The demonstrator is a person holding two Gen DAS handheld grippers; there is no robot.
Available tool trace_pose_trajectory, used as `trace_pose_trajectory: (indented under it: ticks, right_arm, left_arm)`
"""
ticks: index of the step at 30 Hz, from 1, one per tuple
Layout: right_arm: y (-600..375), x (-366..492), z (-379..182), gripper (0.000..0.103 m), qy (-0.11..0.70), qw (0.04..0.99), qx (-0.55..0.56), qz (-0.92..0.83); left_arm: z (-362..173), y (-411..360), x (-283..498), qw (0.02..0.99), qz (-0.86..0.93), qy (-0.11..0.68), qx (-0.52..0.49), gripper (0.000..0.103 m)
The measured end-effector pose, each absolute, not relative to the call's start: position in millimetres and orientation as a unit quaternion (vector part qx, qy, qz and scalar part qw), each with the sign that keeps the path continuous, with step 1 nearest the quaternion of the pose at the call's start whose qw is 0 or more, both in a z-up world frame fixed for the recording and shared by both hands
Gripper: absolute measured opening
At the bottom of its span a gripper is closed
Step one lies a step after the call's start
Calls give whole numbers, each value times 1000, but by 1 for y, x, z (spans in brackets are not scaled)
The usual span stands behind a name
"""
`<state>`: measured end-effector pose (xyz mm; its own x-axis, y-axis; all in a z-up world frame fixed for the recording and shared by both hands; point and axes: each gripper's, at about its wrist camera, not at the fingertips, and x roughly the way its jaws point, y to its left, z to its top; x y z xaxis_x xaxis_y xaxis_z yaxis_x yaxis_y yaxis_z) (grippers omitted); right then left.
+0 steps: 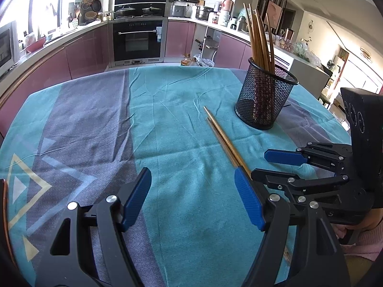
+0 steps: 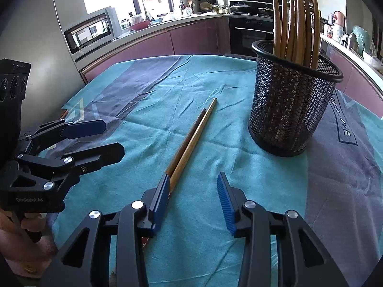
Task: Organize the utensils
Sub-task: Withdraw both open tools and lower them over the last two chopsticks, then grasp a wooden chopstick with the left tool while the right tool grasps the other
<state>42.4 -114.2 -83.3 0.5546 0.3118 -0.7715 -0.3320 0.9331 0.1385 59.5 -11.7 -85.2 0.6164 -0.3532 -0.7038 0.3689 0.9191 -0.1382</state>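
Two wooden chopsticks [image 1: 221,137] lie side by side on the teal tablecloth; they also show in the right wrist view [image 2: 191,141]. A black mesh holder [image 1: 264,95] with several chopsticks upright in it stands beyond them, and shows in the right wrist view [image 2: 290,102]. My left gripper [image 1: 194,191] is open and empty, its right finger just over the chopsticks' near end. My right gripper [image 2: 191,198] is open and empty, the chopsticks' near end at its left finger. Each gripper shows in the other's view: the right [image 1: 265,165], the left [image 2: 112,136].
The table [image 1: 83,124] is covered by a teal and purple cloth. Kitchen counters, an oven [image 1: 137,39] and a microwave [image 2: 89,32] stand behind it. A hand holds each gripper's handle at the near table edge.
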Motion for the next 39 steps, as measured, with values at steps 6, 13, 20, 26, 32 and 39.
trace_pose_trajectory:
  ticks: [6,13,20,26,32,39]
  right_arm:
    - [-117,43,-81,37,436,880,7,190]
    - [-112,46,-85,37,437,878,-3,193]
    - [-125,46,-86,32,445,875,14,191]
    - [-136,45,-86,29,449,873,32,189]
    - [-146,46,-86,28,452,872,40,184]
    - [-145,51,-85,28,456,870,30,186]
  left_arm:
    - [-88,-16,60,897,-203,393,13,71]
    - [-90,-15,61,895,-203,396,11,71]
    - [-93,-20,62,891,-212,400,16,70]
    - [-97,-35,63,883,-229,408,35,69]
    - [-104,-51,67,872,-244,421,53,65]
    - [-112,-63,72,867,-243,430,74,53]
